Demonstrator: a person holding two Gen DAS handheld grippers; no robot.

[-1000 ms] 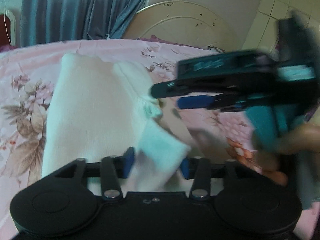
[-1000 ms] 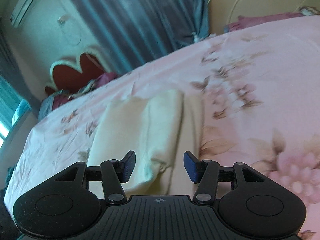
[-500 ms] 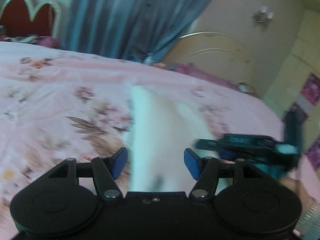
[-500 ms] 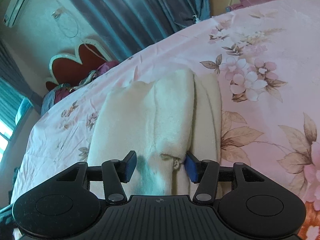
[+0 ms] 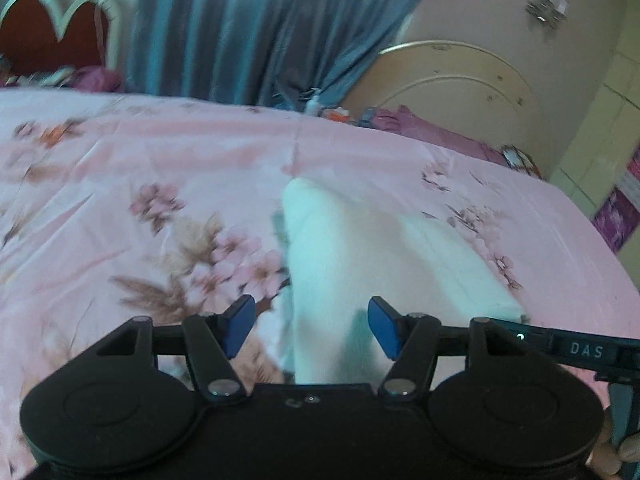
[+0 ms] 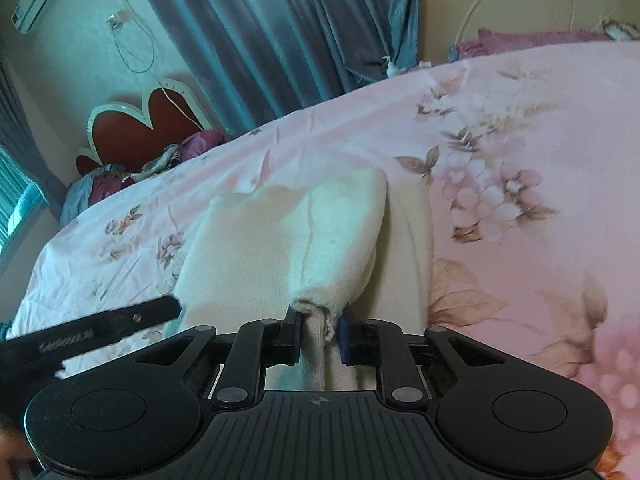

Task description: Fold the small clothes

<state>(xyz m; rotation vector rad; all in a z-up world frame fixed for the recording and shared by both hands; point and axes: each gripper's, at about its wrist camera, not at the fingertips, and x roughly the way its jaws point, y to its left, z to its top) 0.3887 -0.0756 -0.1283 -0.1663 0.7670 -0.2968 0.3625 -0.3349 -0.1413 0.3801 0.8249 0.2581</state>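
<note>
A small cream knitted garment [image 5: 360, 264] lies partly folded on the pink floral bedsheet [image 5: 120, 184]. My left gripper [image 5: 310, 326] is open, its blue pads either side of the garment's near edge, holding nothing. In the right wrist view the same garment [image 6: 280, 240] has a sleeve folded over its body. My right gripper [image 6: 319, 334] is shut on the sleeve's cuff [image 6: 316, 308] at the near end. The left gripper's finger [image 6: 100, 330] shows at the left of that view.
The bed [image 6: 520, 140] stretches far around the garment. A red heart-shaped headboard [image 6: 136, 132] and grey-blue curtains [image 5: 260, 28] stand behind it. A cream round board [image 5: 452, 80] leans at the far right, with pink bedding [image 5: 432, 128] below it.
My right gripper has closed on the sleeve cuff, having been open around it. My left gripper let go of the cloth and swung left, and stays open.
</note>
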